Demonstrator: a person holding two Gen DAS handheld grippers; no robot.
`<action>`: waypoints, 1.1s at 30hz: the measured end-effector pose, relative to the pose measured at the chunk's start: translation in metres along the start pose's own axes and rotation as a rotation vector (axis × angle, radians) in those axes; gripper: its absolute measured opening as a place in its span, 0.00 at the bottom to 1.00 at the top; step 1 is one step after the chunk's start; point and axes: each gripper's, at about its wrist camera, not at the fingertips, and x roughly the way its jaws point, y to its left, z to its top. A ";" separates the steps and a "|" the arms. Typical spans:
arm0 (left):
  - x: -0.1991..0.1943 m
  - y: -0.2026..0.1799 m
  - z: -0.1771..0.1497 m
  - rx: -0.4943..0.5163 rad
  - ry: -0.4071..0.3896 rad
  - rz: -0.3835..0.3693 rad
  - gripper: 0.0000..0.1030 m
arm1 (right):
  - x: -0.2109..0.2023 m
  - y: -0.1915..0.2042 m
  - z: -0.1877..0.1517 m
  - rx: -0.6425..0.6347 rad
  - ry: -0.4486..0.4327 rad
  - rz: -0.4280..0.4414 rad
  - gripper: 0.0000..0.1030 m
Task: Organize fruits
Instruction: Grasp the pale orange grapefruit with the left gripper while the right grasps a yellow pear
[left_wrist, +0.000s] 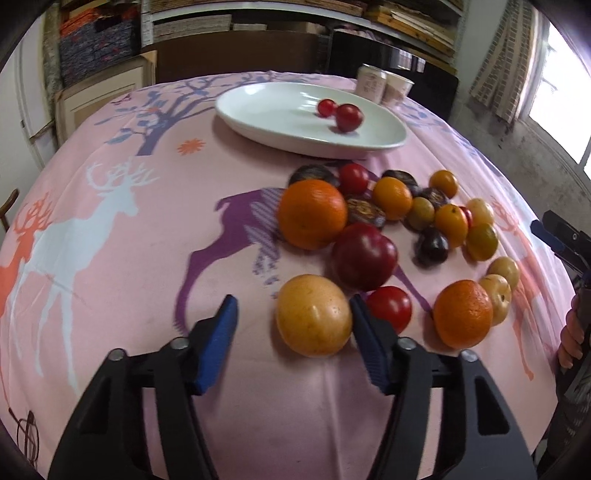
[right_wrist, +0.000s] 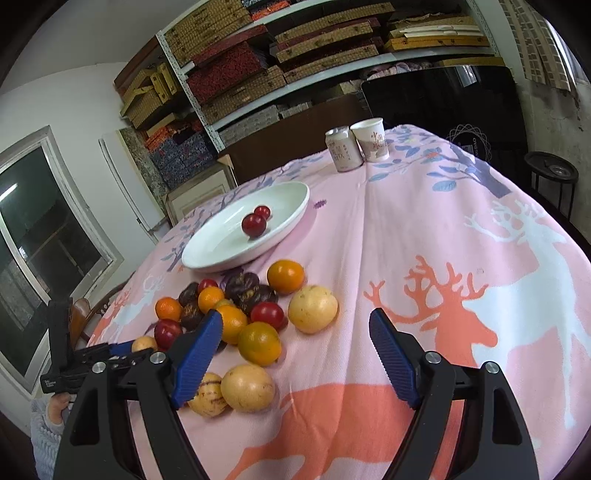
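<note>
Left to right we list: bare pink tablecloth (left_wrist: 110, 302), roomy to its edge; left gripper (left_wrist: 291, 314), jaws parted, yellow fruit (left_wrist: 313, 319) between, one pad beside it, contact unclear; fruit pile (left_wrist: 388, 221) below white plate (left_wrist: 280, 125); right gripper (right_wrist: 295, 332) open, empty, partly hiding fruits.

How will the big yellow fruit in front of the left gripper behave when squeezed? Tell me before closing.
The yellow fruit looks round and smooth-skinned, so it may squirt out from between the narrow pads. It lies loose on the tablecloth, so a nudge would probably roll it toward the red fruit beside it. The left gripper has not yet clamped it.
</note>
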 end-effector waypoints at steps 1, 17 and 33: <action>0.001 -0.003 0.001 0.014 -0.003 -0.003 0.47 | -0.002 0.003 -0.004 -0.009 0.014 0.001 0.80; -0.009 0.026 -0.001 -0.123 -0.054 -0.100 0.38 | 0.022 0.057 -0.042 -0.253 0.220 -0.118 0.38; -0.013 0.026 0.000 -0.127 -0.076 -0.094 0.38 | 0.032 0.056 -0.030 -0.178 0.224 -0.039 0.40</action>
